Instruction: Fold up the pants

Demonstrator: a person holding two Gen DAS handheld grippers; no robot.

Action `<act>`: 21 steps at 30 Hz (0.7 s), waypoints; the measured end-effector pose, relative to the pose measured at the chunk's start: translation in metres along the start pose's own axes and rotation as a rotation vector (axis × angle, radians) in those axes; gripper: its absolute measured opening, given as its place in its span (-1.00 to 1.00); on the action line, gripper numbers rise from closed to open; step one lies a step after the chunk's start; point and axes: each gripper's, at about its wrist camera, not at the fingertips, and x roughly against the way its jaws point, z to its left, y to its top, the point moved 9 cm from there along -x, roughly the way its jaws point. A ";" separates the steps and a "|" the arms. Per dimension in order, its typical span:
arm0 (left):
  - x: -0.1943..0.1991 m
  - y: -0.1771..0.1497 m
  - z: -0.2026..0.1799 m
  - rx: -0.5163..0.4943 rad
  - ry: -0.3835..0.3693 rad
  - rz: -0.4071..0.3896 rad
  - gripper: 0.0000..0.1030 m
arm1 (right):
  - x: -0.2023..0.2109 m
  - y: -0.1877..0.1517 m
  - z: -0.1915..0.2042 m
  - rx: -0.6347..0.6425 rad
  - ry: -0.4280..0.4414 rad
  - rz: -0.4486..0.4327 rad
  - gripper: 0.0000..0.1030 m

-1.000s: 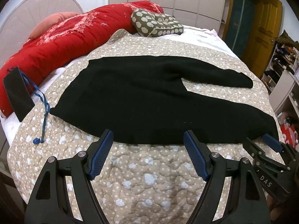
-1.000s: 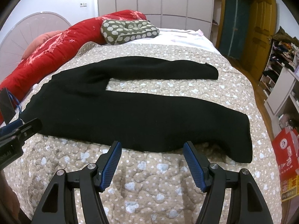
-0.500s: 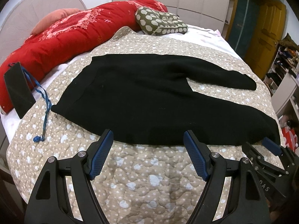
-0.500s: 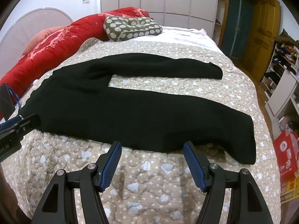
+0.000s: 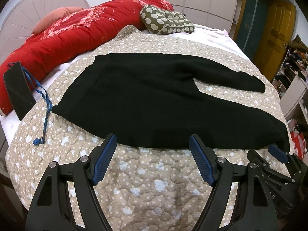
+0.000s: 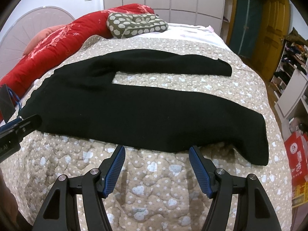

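We see one pair of black pants (image 5: 154, 100) spread flat on the beige quilt (image 5: 154, 188), and we take the pants as our landmark. Their two legs run apart toward the right, a strip of quilt showing between them; the waistband lies at the left end.

We hold two grippers. The left gripper (image 5: 153, 144) hangs at the near edge of the pants, toward the waist end, its two blue-padded fingers (image 5: 105, 159) spread wide with nothing between them; the fingertips sit just at the fabric's hem, though we cannot tell whether they touch it. The right gripper (image 6: 156, 151) hangs at the same near edge, further toward the leg end, its two fingers likewise spread wide and empty.

Beyond the pants, on the far side, we count one red duvet (image 5: 77, 30) bunched along the bed and one olive cushion (image 5: 165, 23) with pale spots. To the left of the waistband leans one black flat object (image 5: 17, 90) with one blue cord (image 5: 45, 104) trailing from it onto the quilt. To the right of the leg ends stands one yellow door (image 5: 277, 38).
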 end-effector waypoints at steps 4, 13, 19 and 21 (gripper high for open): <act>0.000 -0.001 0.000 0.000 -0.001 0.004 0.52 | -0.001 -0.001 0.000 0.004 0.000 0.001 0.30; -0.002 -0.002 0.001 0.010 -0.004 0.013 0.52 | -0.004 -0.004 0.001 0.003 0.002 0.014 0.30; -0.002 -0.002 0.011 0.019 -0.004 0.020 0.52 | -0.005 -0.006 -0.004 0.003 -0.001 0.022 0.30; -0.001 -0.002 0.023 0.040 -0.001 0.019 0.52 | -0.004 -0.008 -0.008 -0.004 0.010 0.024 0.30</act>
